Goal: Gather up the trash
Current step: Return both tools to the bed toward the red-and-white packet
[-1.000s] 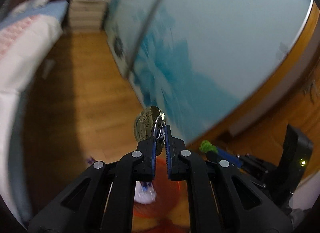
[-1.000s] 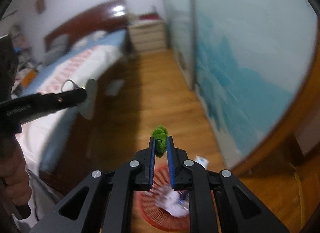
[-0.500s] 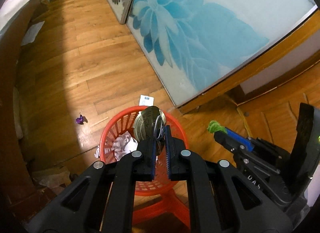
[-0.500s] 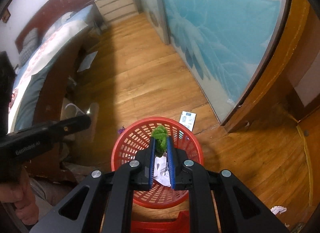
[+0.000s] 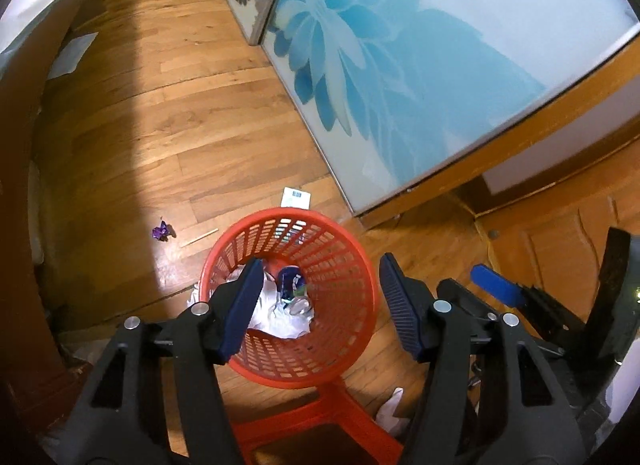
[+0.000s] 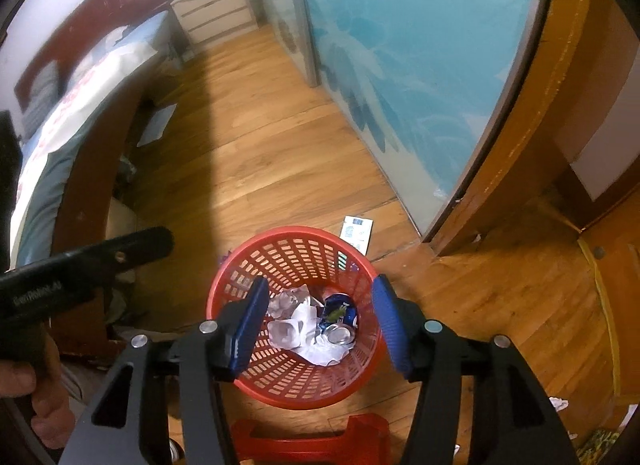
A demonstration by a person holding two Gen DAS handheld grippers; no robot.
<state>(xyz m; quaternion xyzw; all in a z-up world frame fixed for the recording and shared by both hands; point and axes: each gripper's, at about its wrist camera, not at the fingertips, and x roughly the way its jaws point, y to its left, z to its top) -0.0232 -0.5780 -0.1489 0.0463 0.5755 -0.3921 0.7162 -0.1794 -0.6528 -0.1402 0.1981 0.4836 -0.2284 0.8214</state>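
A wooden floor (image 6: 280, 153) is filling most of both views. A sliding door (image 5: 400, 49) with a blue flower print is running along it from twelve to three o'clock, with a wooden frame (image 6: 516, 137) edging it in the right wrist view. At ten o'clock there, a bed (image 6: 80, 89) with a dark headboard is standing, and a pale chest of drawers (image 6: 216, 13) is sitting at eleven o'clock. A red stool (image 5: 320, 421) is showing at six o'clock.
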